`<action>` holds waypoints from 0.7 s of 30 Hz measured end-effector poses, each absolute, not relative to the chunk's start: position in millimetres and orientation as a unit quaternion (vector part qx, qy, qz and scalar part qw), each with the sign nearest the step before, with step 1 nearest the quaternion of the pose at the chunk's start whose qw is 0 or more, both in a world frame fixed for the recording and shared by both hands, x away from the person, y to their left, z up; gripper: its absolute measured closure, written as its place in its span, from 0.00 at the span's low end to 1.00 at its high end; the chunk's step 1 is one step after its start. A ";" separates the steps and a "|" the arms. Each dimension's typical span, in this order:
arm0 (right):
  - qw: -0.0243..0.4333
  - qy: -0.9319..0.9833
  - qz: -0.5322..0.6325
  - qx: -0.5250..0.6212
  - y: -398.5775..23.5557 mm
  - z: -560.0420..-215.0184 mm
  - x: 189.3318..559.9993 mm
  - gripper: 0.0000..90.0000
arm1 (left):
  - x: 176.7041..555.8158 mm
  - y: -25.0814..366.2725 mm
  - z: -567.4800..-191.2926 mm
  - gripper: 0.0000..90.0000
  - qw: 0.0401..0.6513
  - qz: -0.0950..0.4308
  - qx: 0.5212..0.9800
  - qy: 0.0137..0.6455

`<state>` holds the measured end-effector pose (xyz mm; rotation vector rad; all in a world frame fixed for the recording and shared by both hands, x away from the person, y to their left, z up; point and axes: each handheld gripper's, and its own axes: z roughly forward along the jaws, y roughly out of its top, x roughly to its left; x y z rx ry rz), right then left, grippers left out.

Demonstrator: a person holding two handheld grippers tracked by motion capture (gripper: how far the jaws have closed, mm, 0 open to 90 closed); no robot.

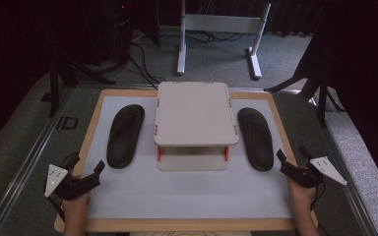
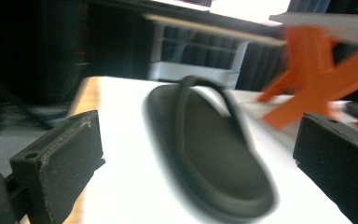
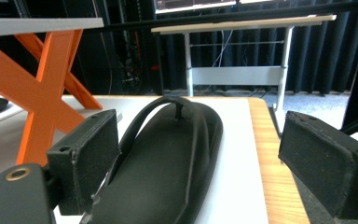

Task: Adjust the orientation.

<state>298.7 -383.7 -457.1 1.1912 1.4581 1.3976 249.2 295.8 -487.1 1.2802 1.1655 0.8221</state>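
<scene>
Flip-flops (image 1: 125, 135) (image 1: 256, 138) lie just ahead of both wide-spread grippers (image 1: 89, 176) (image 1: 289, 160).

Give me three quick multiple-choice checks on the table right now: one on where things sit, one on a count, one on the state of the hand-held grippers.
1. Where does the two-tier rack stand?
A. Between the two black flip-flops
B. At the mat's left edge
C. On top of a flip-flop

2. How many flip-flops lie on the mat?
A. One
B. Two
C. Three

3. How do the left hand-held gripper and right hand-held gripper stand?
A. Both open, holding nothing
B. Both shut on a flip-flop
C. Left one shut on the rack

Key: 1 A, the left flip-flop and right flip-flop flank it; 2 B, one on each side; 3 A, both gripper views show spread jaws with nothing clamped.
</scene>
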 end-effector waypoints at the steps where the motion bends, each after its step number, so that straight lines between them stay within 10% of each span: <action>1: 0.390 0.578 0.546 0.465 -381.2 -457.3 298.6 0.13 | 248.9 296.7 -486.6 0.01 0.583 0.342 0.553 0.488; 21: 0.405 0.614 0.517 0.438 -367.0 -460.2 300.0 0.14 | 248.8 305.0 -462.7 0.03 0.601 0.286 0.578 0.471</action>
